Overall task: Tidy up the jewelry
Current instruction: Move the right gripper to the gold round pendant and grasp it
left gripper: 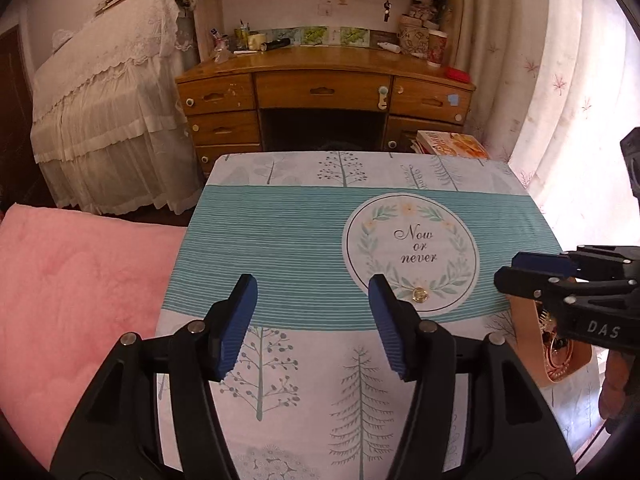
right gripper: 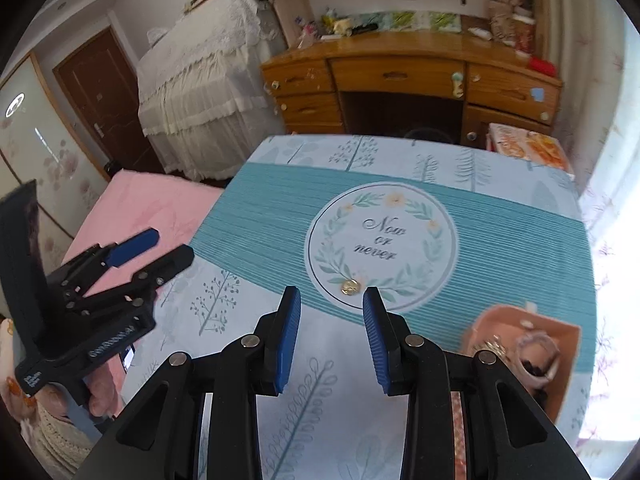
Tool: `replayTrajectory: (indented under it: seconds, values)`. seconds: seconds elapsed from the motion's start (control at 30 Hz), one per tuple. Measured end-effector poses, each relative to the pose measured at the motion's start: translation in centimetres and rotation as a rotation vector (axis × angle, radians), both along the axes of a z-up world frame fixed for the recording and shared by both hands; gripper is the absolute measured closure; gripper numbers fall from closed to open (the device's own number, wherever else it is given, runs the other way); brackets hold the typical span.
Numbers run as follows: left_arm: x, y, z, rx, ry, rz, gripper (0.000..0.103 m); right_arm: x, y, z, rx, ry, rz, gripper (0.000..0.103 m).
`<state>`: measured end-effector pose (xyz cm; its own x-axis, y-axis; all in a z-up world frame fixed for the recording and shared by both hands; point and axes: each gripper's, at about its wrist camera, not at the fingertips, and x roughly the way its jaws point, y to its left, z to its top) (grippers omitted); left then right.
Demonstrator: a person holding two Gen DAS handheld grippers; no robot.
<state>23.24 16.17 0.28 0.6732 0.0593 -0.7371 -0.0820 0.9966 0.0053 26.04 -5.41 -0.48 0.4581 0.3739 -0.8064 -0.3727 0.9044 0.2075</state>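
Observation:
A small gold piece of jewelry (left gripper: 419, 294) lies on the tablecloth, on the lower rim of the round "Now or never" print; it also shows in the right wrist view (right gripper: 350, 287). A pink jewelry box (right gripper: 532, 354) with rings and bracelets inside stands at the table's right; in the left wrist view the box (left gripper: 560, 354) is partly hidden by the right gripper. My left gripper (left gripper: 312, 300) is open and empty, left of the gold piece. My right gripper (right gripper: 331, 312) is open and empty, just short of the gold piece.
The table (left gripper: 280, 240) carries a teal and white tree-print cloth. A pink blanket (left gripper: 72, 300) lies to its left. A wooden desk (left gripper: 320, 92) with drawers stands behind, a lace-covered piece of furniture (left gripper: 104, 112) to the left, curtains (left gripper: 560, 80) to the right.

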Motion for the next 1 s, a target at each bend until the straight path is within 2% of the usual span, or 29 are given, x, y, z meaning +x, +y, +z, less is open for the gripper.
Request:
replayTrajectory:
  seconds: [0.17, 0.3, 0.53, 0.9, 1.0]
  values:
    - [2.8, 1.7, -3.2, -0.050, 0.069, 0.018, 0.048, 4.8, 3.8, -4.9, -0.074, 0.105, 0.054, 0.070]
    - [4.3, 1.9, -5.9, -0.068, 0.115, 0.017, 0.048, 7.1, 5.4, -9.1, -0.129, 0.178, 0.058, 0.070]
    - [5.7, 1.5, -9.1, -0.081, 0.155, 0.013, 0.048, 9.1, 5.7, -14.1, -0.194, 0.226, 0.057, 0.070]
    - [5.5, 1.5, -10.3, -0.087, 0.178, 0.005, 0.048, 9.8, 7.0, -15.2, -0.253, 0.202, 0.041, 0.070]
    - [5.2, 1.5, -10.2, -0.097, 0.181, 0.003, 0.048, 9.6, 7.3, -15.1, -0.277, 0.190, 0.043, 0.078]
